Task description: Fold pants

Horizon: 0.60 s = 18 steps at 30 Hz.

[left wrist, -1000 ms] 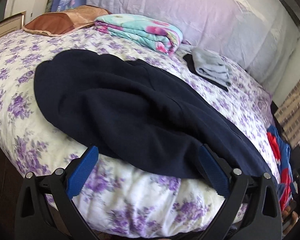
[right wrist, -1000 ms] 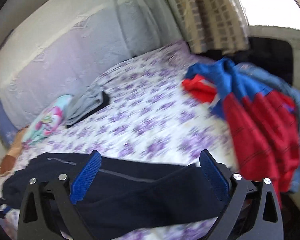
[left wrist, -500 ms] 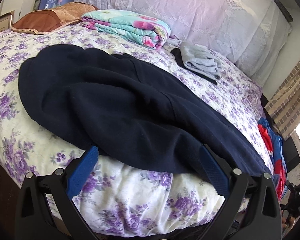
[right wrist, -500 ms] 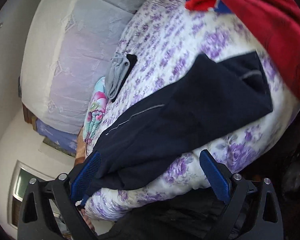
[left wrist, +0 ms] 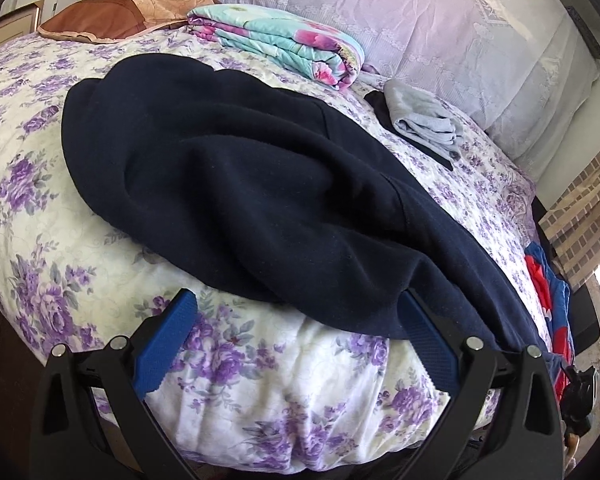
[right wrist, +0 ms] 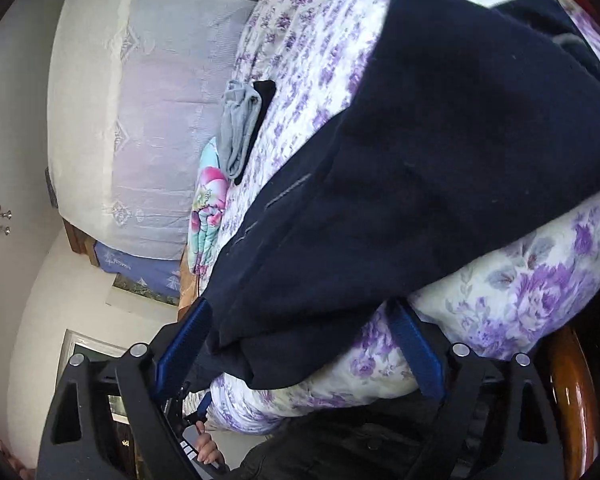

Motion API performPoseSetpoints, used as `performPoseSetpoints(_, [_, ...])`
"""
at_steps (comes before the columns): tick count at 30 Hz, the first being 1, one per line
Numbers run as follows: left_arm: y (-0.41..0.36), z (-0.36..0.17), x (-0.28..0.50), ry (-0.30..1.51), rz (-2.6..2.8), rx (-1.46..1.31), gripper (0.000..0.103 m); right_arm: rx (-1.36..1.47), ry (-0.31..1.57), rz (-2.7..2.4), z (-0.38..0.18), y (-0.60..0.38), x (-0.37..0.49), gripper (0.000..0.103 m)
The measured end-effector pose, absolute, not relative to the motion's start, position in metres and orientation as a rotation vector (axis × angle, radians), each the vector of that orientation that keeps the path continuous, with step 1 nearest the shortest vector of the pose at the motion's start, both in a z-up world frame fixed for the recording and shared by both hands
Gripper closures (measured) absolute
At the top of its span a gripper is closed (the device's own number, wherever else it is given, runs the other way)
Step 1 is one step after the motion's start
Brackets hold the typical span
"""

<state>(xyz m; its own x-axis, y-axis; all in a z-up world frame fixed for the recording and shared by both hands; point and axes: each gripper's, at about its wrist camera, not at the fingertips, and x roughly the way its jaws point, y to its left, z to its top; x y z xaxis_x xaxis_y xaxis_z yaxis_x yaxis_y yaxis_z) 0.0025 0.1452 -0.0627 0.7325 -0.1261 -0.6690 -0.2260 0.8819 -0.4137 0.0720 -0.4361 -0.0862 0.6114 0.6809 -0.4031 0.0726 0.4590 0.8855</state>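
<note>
Dark navy pants [left wrist: 260,200] lie spread and rumpled across a bed with a purple flowered cover [left wrist: 40,184]. My left gripper [left wrist: 296,336] is open at the bed's near edge, its right finger touching the pants' near hem, nothing held. In the right wrist view the camera is rolled sideways; the pants [right wrist: 440,168] fill the middle. My right gripper [right wrist: 300,344] is open with the pants' near edge lying between its blue fingers [right wrist: 416,356], not clamped.
A folded floral blanket [left wrist: 284,44], a folded grey and black garment [left wrist: 424,120] and a brown pillow [left wrist: 112,20] lie by the lavender headboard [left wrist: 440,24]. Red and blue clothes [left wrist: 548,300] are piled at the bed's right end. A wooden bedpost [right wrist: 568,392] stands near my right gripper.
My right gripper has rolled sideways and moved in close to the pants' edge. My left gripper has shifted slightly along the bed's near edge. Both stay open.
</note>
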Motion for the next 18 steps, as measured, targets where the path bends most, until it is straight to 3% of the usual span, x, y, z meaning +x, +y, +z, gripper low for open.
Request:
performPoseSetpoints(1, [0.148, -0.064, 0.001, 0.752, 0.051, -0.509, 0.005, 1.044, 0.842, 0.442, -0.084, -0.436, 0.073, 0.028])
performPoseSetpoints(3, [0.153, -0.065, 0.003, 0.753, 0.036, -0.536, 0.005, 1.022, 0.824, 0.455, -0.085, -0.433, 0.080, 0.062])
performPoseSetpoints(6, [0.160, -0.066, 0.004, 0.738, 0.024, -0.572, 0.005, 1.017, 0.812, 0.446, -0.085, -0.433, 0.085, 0.081])
performPoseSetpoints(12, [0.174, -0.048, 0.009, 0.706, 0.030, -0.649, 0.005, 0.935, 0.723, 0.502, -0.043, -0.453, 0.084, 0.090])
performPoseSetpoints(18, [0.188, -0.004, 0.016, 0.676, -0.065, -0.679, 0.005, 0.747, 0.967, 0.490, -0.050, -0.448, 0.078, 0.086])
